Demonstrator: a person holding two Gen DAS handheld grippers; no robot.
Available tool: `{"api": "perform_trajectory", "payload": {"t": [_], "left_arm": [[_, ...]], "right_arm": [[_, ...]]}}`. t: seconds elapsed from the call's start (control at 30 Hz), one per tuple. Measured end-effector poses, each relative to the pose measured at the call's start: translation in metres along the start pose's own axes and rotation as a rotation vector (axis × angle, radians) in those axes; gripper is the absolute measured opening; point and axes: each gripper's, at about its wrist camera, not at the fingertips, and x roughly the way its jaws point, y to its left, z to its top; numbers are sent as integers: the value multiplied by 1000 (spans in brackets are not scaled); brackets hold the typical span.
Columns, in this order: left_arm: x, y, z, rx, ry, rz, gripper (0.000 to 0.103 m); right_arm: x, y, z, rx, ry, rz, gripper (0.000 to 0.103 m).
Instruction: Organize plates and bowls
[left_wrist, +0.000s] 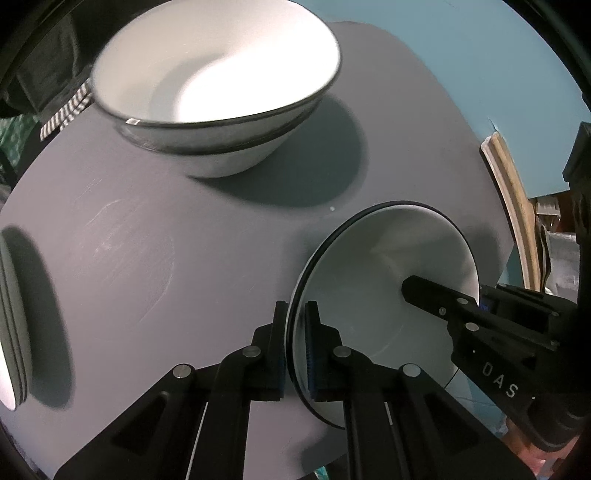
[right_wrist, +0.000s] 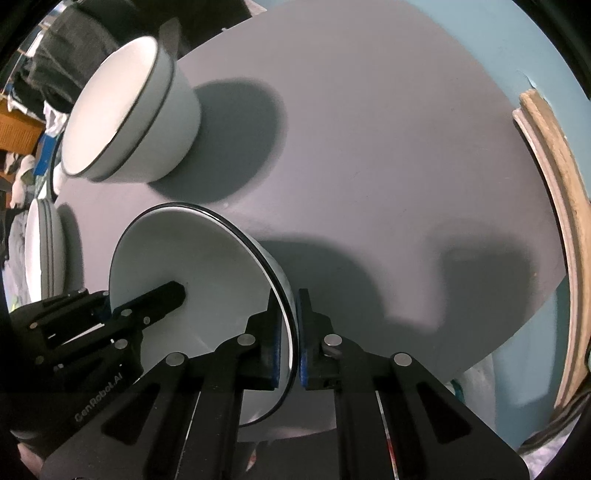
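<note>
Bowl (left_wrist: 380, 280), white with a dark rim, stands near the front edge of the grey round counter (left_wrist: 166, 266), and both claws pinch its rim from opposite sides. The left claw (left_wrist: 295, 347) has one pad inside and one outside the wall, pressed together on the rim; the right claw (right_wrist: 293, 339) does the same on the far side. Behind it, well apart, two more bowls sit nested in a stack (left_wrist: 218, 92), and a stack of plates (right_wrist: 46, 243) lies at the counter's edge.

I think the danger is in the lift. The glazed wall is thin and smooth, so if one hand rises sooner than the other, the bowl can tilt and slide out of the pads. It could also knock against the stacked bowls when it is lowered in, if it is not centred.

Both claws point steeply downward, almost vertical, facing each other across the bowl.
</note>
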Motion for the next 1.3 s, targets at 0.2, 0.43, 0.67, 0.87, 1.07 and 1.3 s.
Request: {"api": "perform_trajectory", "payload": {"t": [0.2,0.43,0.67,0.87,1.07,1.3], "left_arm": [[-14,8,0,-44,-11,5,8],[-44,22,-3,-64,-48,12,8],[-76,29,3,-111,-120,9,8],[-96,35,22,-136,-174,12,8],[-104,45,50,-133,-208,38,8],[-102,54,80,-125,-225,75,8]], "right_arm": [[-13,12,-1,-43,-4,2,7],[-29,35,6,-106,-28,-4,7],[-50,53,5,-159,-71,-8,7],[-63,66,16,-191,-108,-2,7],[-59,84,38,-198,-125,10,7],[-51,98,74,-191,-113,25,7]]}}
